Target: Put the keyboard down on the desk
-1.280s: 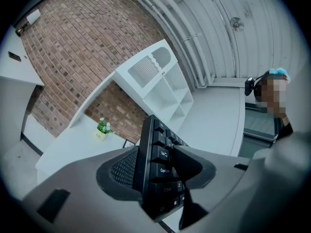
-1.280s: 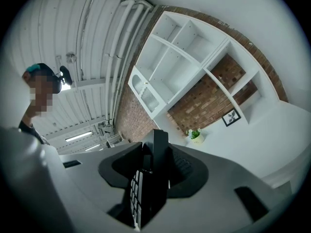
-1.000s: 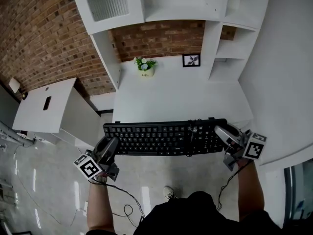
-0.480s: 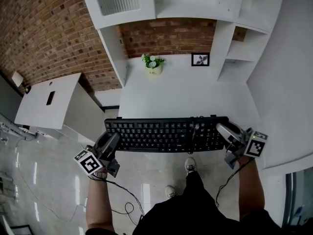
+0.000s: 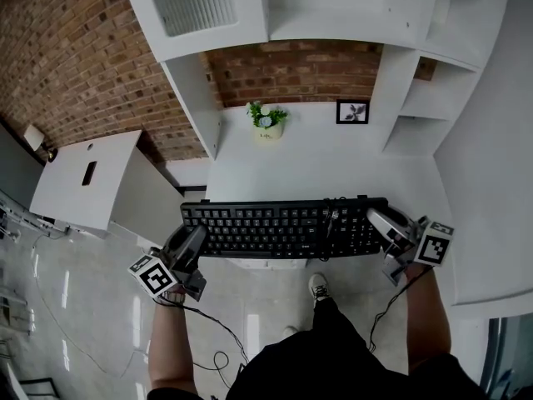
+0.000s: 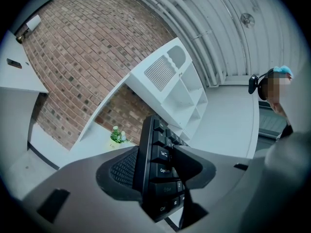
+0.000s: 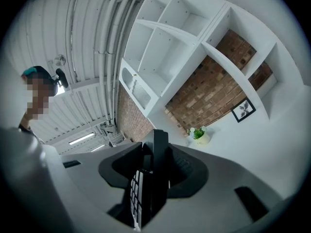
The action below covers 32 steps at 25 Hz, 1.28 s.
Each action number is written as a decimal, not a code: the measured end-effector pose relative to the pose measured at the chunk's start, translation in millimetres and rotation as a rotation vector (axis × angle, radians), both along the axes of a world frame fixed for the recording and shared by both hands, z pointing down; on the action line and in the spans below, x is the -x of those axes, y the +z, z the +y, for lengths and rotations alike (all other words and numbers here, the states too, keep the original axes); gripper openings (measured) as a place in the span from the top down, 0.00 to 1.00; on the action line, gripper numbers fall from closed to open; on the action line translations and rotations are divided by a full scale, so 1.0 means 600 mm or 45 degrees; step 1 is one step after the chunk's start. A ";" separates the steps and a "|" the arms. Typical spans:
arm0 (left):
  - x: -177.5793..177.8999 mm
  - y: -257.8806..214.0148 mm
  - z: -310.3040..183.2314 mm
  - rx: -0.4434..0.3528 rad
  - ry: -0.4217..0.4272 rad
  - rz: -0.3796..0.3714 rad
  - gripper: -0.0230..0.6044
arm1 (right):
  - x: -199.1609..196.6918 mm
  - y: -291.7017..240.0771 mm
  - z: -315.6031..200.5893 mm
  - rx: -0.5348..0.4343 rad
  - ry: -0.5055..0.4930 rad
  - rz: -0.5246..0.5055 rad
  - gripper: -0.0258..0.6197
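The left tool (image 5: 191, 247) is clamped on the left end of the one black keyboard (image 5: 283, 229) and the right tool (image 5: 381, 226) on its right end. Together they hold it level across the near edge of the white worktop (image 5: 333, 169), in the lower middle of the head view. The key legends Tab, Caps Lock and Ctrl can be read in the left gripper view. At the worktop's back stand one potted plant (image 5: 267, 122) and one framed picture (image 5: 352, 112), under white shelving (image 5: 333, 7) against a brick wall (image 5: 75, 57). A glossy floor (image 5: 75, 307) fills the lower left.
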State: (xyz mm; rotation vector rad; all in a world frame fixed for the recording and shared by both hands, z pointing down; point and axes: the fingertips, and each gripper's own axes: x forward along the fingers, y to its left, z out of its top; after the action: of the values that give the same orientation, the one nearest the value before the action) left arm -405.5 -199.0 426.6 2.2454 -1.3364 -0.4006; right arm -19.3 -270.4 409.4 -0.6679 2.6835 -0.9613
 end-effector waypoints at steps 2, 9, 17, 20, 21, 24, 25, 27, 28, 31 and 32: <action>-0.006 0.000 -0.036 0.027 -0.013 0.000 0.60 | -0.004 0.003 -0.043 0.030 -0.013 0.002 0.71; -0.009 0.006 -0.107 0.099 -0.039 0.004 0.60 | -0.003 0.013 -0.128 0.103 -0.047 0.015 0.71; -0.017 0.070 -0.231 0.182 -0.057 0.007 0.60 | -0.005 0.085 -0.263 0.188 -0.073 0.028 0.70; -0.017 0.099 -0.270 0.212 -0.063 0.013 0.60 | -0.006 0.113 -0.304 0.216 -0.076 0.039 0.70; -0.017 0.108 -0.280 0.224 -0.064 0.015 0.60 | -0.007 0.121 -0.314 0.226 -0.073 0.045 0.70; -0.015 0.126 -0.292 0.270 -0.058 0.028 0.60 | -0.007 0.132 -0.324 0.265 -0.058 0.073 0.70; -0.015 0.131 -0.296 0.285 -0.052 0.037 0.60 | -0.006 0.135 -0.325 0.280 -0.053 0.081 0.70; -0.018 0.141 -0.306 0.302 -0.027 0.061 0.60 | -0.007 0.144 -0.331 0.312 -0.045 0.096 0.70; -0.021 0.146 -0.312 0.315 -0.020 0.068 0.60 | -0.008 0.150 -0.335 0.329 -0.042 0.103 0.70; -0.022 0.168 -0.324 0.360 -0.025 0.072 0.60 | -0.013 0.171 -0.346 0.375 -0.031 0.121 0.70; -0.029 0.173 -0.328 0.362 -0.005 0.090 0.60 | -0.016 0.182 -0.349 0.391 -0.029 0.133 0.70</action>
State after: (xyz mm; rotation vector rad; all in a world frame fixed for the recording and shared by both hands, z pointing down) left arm -388.1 -395.8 530.7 1.9777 -1.2741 -0.2695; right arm -9.7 -479.8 518.3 -0.7656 2.6608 -1.3997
